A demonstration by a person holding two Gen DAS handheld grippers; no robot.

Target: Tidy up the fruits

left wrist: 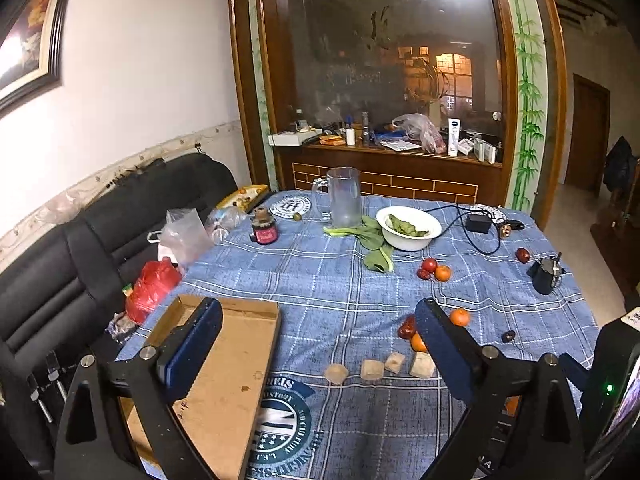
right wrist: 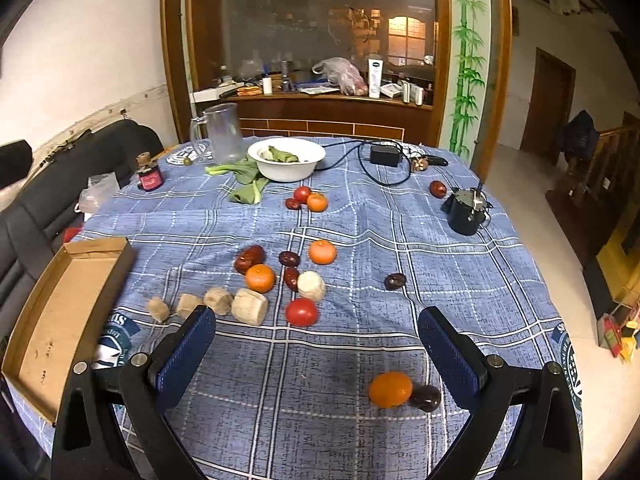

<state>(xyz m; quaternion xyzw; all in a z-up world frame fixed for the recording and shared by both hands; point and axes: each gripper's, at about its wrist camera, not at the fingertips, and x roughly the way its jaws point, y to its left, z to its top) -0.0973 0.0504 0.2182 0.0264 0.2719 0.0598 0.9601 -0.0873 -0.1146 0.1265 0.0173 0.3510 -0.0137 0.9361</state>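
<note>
Both grippers hung over the desk w/ nothing held: left gripper [left wrist: 318,344] had its jaws spread wide, empty, framing the cardboard tray [left wrist: 224,360] at lower left of its view; right gripper [right wrist: 316,344] likewise wide open, bare cloth btwn the pads. Fruit was all loose on the blue plaid cloth [right wrist: 360,240], none in the tray yet, so the job looked barely begun. Main cluster sat mid-frame in the right view: mandarin [right wrist: 260,278], tomato [right wrist: 301,311], a few wrinkled red dates [right wrist: 249,258], plus pale rough-cut chunks [right wrist: 250,306] in a row, maybe wood or root, can't tell. Closest pick for the right gripper was probably the orange [right wrist: 390,389] touching a dark date [right wrist: 425,398] at lower right, just inside the right pad. Judged best approach: come down w/ jaws straddling the orange only, squeeze lightly, since round glossy skin rolls easily and the date beside it could get nudged off. Tomato was smooth and soft, so gentle grip advised; dates small and ridged, needing a nearly closed pinch. Cloth was wrinkled, so fruit could shift when bumped. Tray walls were low, thin cardboard, flat matte floor; rolling after release seemed likely, so set down low rather than drop.
</note>
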